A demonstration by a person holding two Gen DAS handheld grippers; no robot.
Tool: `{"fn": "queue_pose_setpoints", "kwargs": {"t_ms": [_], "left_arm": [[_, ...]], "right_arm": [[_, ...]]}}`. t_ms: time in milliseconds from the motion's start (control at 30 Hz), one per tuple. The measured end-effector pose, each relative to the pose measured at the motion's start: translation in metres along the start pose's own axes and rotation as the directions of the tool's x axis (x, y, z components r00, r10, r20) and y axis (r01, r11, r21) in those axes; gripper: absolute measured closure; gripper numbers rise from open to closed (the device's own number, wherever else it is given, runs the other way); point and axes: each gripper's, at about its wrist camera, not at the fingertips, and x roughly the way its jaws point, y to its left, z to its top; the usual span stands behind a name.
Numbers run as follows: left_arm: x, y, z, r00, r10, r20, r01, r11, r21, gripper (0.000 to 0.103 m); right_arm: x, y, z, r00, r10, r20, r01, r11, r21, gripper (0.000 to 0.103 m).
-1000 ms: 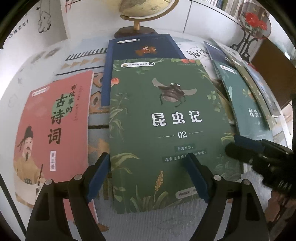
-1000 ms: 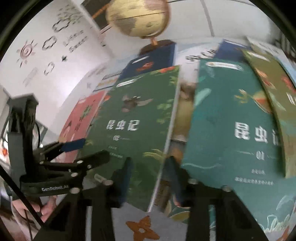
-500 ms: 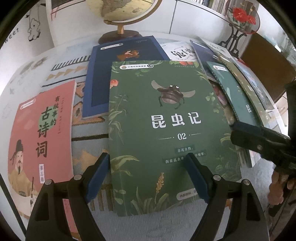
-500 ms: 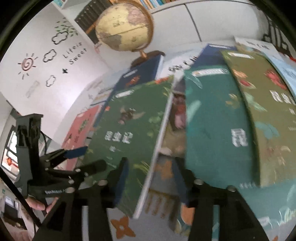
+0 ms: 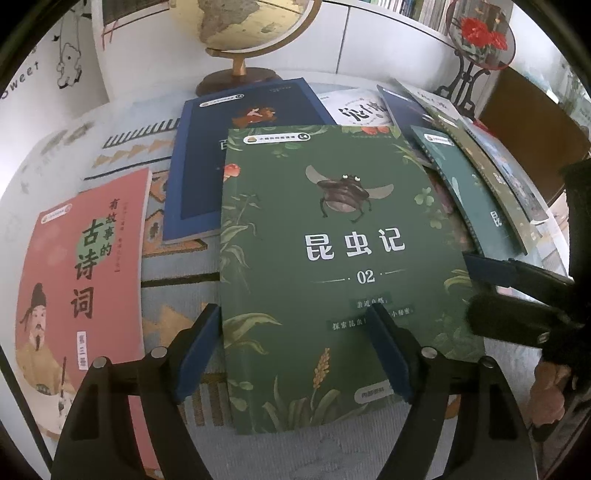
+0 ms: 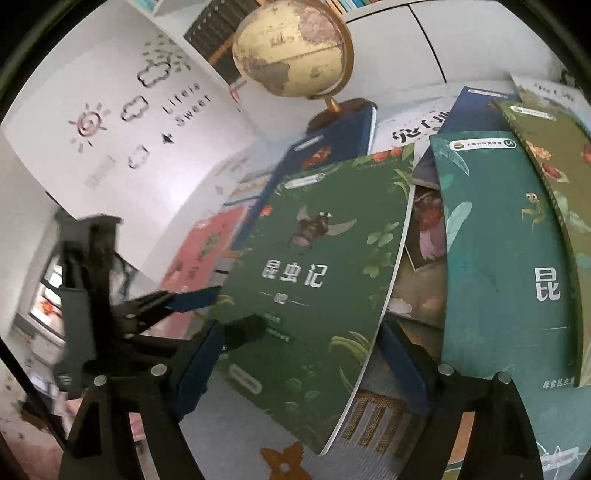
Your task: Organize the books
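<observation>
Both tongs spread, left (image 5: 295, 354) closing, right (image 6: 295, 365) opening over green book (image 5: 332, 266); nothing pinched. Next: grip its near edge.

This looks like a child's room or reading corner in a home. A white wall (image 6: 110, 155) carries playful stickers: a sun, clouds and the words "Life is Sweet", and in the left wrist view a little bear on a swing (image 5: 68, 64). A cream and tan desk globe on a brass arm and dark round base (image 6: 291, 48) stands at the back. Illustrated children's paperback books (image 5: 332, 258) lie spread over a woven patterned cloth (image 5: 177, 295), and shelves packed with book spines (image 6: 218, 26) run along the wall above white cabinet panels (image 6: 461, 40).
</observation>
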Motion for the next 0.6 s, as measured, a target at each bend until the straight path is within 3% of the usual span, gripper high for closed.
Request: {"fn": "queue_pose_setpoints", "kwargs": {"t_ms": [133,267,467,567,600], "left_arm": [[0.001,0.002,0.001,1.000,0.011,0.009,-0.010,1.000,-0.008,0.025],[0.001,0.003,0.003,1.000,0.011,0.011,-0.011,1.000,-0.010,0.025],[0.001,0.002,0.001,1.000,0.017,0.011,-0.017,1.000,0.002,0.025],[0.000,0.004,0.001,1.000,0.001,0.013,-0.001,1.000,-0.009,0.025],[0.000,0.003,0.001,1.000,0.002,0.011,-0.001,1.000,-0.008,0.025]], "right_arm": [[-0.006,-0.005,-0.005,0.999,0.048,-0.024,-0.049,0.999,-0.009,0.035],[-0.007,-0.008,-0.005,0.996,0.082,-0.019,-0.082,0.997,0.015,0.036],[0.001,0.003,-0.005,1.000,-0.019,0.007,0.019,0.999,-0.025,0.030],[-0.012,-0.011,-0.003,0.989,0.140,0.044,-0.141,0.989,0.032,0.032],[-0.013,-0.017,-0.002,0.976,0.213,0.044,-0.215,0.975,0.059,0.040]]}}
